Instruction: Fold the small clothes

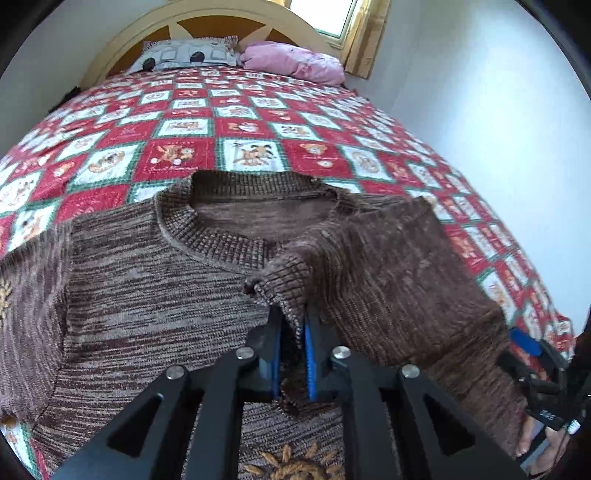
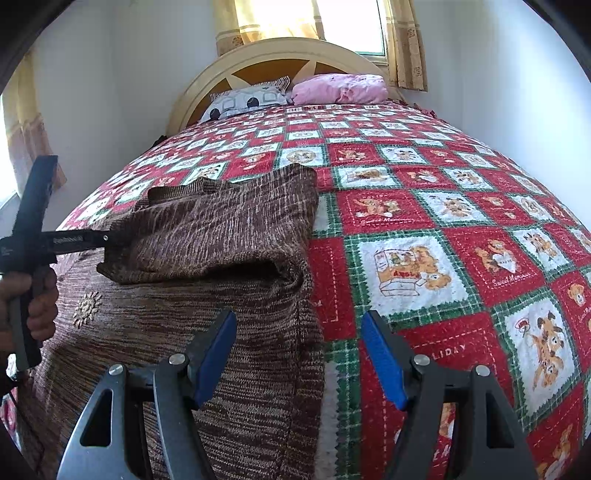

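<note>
Brown sweater [image 1: 147, 295] on the bed quilt [image 1: 258, 122]: a sleeve is being folded across.
The sleeve cuff [image 1: 284, 291] is pinched by the left gripper [image 1: 291, 332]; next it should be laid flat and let go. The right gripper [image 2: 299, 354] is spread wide, holding nothing.

- A red, white and green patchwork quilt [image 2: 424, 229] fills the frame's middle.
- A grey patterned pillow [image 2: 251, 99] and pink pillow [image 2: 343, 88] sit top centre.
- Yellow curtains [image 2: 406, 40] hang upper right.

Daylight is pouring in through the window [image 2: 347, 26] at upper centre, glaring white. Fisheye edges are bending and darkening.
</note>
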`<state>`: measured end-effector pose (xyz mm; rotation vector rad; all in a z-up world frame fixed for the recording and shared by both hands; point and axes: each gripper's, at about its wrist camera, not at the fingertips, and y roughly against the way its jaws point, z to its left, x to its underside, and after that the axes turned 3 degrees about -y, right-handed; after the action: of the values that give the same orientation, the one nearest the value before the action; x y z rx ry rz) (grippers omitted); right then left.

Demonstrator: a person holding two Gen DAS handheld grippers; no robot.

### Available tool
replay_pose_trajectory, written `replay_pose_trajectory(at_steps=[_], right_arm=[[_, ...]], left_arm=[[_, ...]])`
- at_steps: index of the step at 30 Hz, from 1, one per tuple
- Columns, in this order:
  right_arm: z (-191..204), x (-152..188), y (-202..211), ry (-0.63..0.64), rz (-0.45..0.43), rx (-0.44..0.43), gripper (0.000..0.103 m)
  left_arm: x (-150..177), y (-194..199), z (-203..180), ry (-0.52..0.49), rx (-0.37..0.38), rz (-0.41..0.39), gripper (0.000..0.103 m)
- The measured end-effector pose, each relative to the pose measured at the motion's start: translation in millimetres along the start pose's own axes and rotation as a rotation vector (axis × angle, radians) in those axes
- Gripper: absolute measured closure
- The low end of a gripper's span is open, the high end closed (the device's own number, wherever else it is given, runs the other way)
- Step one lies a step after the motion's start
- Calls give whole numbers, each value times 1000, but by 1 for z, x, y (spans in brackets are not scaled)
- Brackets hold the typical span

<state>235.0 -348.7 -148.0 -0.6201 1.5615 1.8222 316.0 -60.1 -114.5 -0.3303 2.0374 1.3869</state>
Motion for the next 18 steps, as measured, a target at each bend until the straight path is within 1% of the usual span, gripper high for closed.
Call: replay_pose_trajectory(at_steps=[2,3,4,5,7,9,11,12,13,14,15,16,17,18], right_arm=[[1,0,-1,4,2,6,32],[0,0,-1,6,2,8,32],[1,0,-1,7,1,11,32],[1,0,-1,8,0,13,32],[1,0,-1,11,1,16,32],[2,0,-1,14,3,19,32],[3,1,-2,18,6,22,32],[3,1,-2,19,7,23,32],[3,1,-1,19,7,23,32],[3,1,-1,19,7,23,32],[3,1,-2,19,8,23,32],[4,1,-2,19,8,24,32],[4,1,-2,20,9,24,32],[5,1,-3,20,10,25,32]], left_arm=[[-2,-4,3,23,40,18,80],[-4,-6,6,50,67,24,69],[-6,-8,12,97,101,25,56],[-7,-9,17,144,145,20,52],[-10,-10,28,237,258,-3,41],[-13,-19,33,286,299,18,35],[-16,-29,36,311,284,27,38],[-18,-32,34,297,266,21,52],[-20,-31,29,262,251,0,75],[-22,-30,23,218,222,-22,87],[-22,-26,16,169,184,-50,93],[-21,-19,7,113,147,-94,93],[-19,-12,-3,48,90,-140,93],[-17,-8,-10,-4,35,-164,93]])
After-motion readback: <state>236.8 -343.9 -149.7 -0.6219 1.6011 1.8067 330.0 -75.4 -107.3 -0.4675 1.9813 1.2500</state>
